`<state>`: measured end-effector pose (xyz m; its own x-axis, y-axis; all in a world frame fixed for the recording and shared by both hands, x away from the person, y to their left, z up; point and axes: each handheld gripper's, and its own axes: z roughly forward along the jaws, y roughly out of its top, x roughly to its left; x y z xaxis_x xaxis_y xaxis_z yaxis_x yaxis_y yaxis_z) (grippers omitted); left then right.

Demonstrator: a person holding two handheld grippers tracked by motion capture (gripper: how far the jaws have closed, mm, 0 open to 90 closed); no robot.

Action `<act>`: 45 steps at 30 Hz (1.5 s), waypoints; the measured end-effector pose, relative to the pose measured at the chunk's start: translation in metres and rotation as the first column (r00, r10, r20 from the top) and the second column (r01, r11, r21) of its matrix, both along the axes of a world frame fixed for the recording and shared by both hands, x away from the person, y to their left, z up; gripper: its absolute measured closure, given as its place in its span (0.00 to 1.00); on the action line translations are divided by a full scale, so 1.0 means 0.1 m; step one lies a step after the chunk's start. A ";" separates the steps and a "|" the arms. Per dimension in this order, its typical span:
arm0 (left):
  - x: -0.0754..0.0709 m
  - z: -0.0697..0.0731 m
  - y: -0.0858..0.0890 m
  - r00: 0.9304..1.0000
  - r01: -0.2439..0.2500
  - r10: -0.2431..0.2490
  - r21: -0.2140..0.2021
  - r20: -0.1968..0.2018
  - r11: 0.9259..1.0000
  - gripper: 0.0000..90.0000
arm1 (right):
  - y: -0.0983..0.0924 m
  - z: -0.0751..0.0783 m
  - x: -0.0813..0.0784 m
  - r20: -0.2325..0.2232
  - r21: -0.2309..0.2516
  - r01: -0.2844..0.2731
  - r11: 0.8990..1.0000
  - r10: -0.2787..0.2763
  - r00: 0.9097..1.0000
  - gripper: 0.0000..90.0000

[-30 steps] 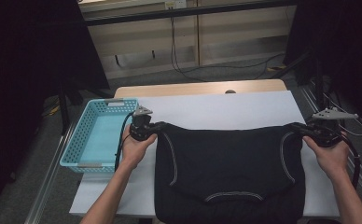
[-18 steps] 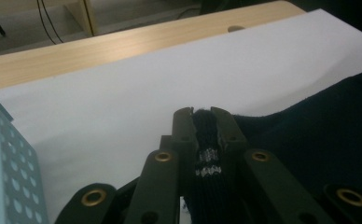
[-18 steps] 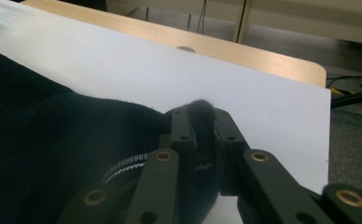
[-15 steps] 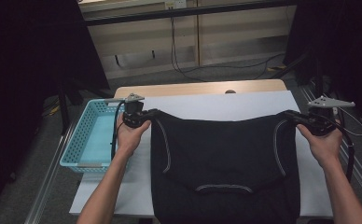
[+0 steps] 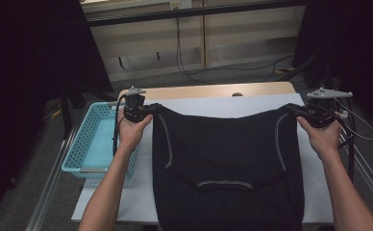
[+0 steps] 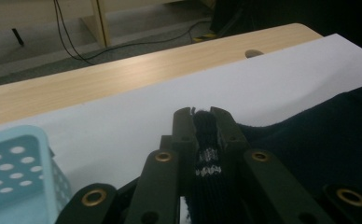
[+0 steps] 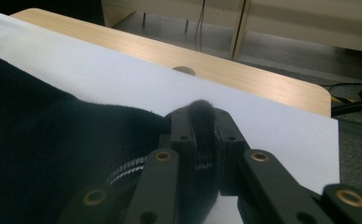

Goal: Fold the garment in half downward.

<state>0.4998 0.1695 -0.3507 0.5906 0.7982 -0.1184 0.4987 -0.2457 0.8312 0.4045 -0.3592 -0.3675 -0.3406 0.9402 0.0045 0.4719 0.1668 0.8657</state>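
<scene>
You get dim, uneven light in the high view: the white table cover (image 5: 232,107) is the brightest patch, while the curtains at 9 and 3 o'clock sink to near black. The dark garment (image 5: 223,159) swallows detail; only its pale seams read. In both gripper views the near black jaws at 6 o'clock are soft and underlit, and the wooden table edge (image 6: 123,74) shows a mild sheen. Your pictures show slight grain and no hard shadows.

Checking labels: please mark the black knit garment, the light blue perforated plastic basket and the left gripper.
black knit garment (image 5: 223,149), high view, middle of cloth
light blue perforated plastic basket (image 5: 81,144), high view, left wall
left gripper (image 6: 206,116), left gripper view, between jaw tips
</scene>
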 end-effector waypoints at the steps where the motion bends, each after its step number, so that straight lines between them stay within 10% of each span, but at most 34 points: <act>1: 0.01 0.01 0.03 1.000 -0.003 0.003 -0.004 0.001 1.000 0.91 | 0.00 0.01 0.01 0.002 -0.002 0.002 1.000 -0.002 1.000 0.90; 38: 0.36 0.11 0.08 0.997 -0.057 0.059 -0.030 0.055 0.998 0.90 | -0.06 0.30 0.49 0.040 -0.002 0.064 0.998 -0.064 0.997 0.90; 45: 0.42 0.16 0.04 0.996 -0.041 0.038 0.038 0.076 0.998 0.90 | -0.06 0.31 0.52 0.038 -0.020 0.068 0.998 -0.067 0.997 0.90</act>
